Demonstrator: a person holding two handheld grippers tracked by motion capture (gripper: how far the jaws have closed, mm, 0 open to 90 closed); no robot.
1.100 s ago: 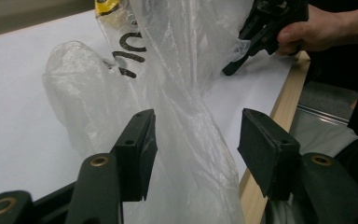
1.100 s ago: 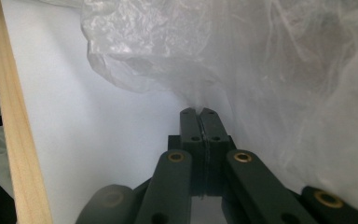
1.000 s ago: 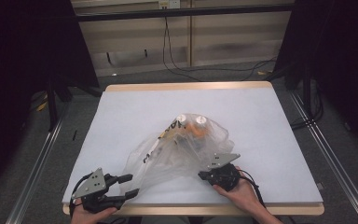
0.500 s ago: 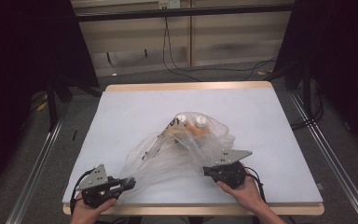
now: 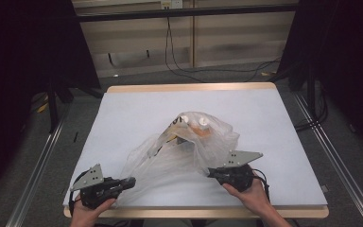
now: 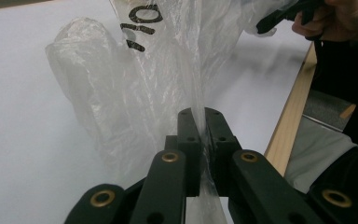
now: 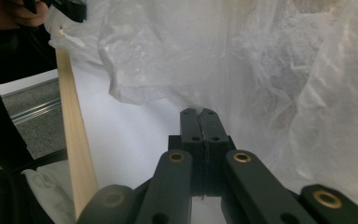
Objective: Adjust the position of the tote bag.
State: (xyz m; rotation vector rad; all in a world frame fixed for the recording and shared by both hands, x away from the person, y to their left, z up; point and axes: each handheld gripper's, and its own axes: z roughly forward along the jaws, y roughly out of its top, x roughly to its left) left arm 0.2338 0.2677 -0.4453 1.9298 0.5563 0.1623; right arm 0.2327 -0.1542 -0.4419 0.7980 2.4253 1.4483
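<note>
**Both grippers pinching the plastic bag**

My left gripper (image 6: 199, 116) has just been closing its jaws, and now they are pressed together on a fold of the clear plastic bag (image 6: 135, 88); the film runs straight up out of the slit between them. Just past that pinch the bag bulges to the left of my jaws, with black printed marks on it higher up. To the right of these jaws runs the wooden edge of the table (image 6: 289, 116), and beyond it, far off at the top, my other hand with its gripper.

My right gripper (image 7: 199, 114) has its jaws pressed tight together, and a thin edge of the bag (image 7: 261, 70) is caught at their tips. The crinkled film rises right in front of the jaws and spreads off to their right.

From above, my left gripper (image 5: 131, 181) sits at the near left corner of the bag (image 5: 170, 161) and my right gripper (image 5: 210, 172) at its near right corner, so the film stretches between them. Farther out from both, at the far end of the bag, lie bottles with white caps (image 5: 194, 124), an orange one among them, inside the plastic on the white table (image 5: 264, 118).
</note>
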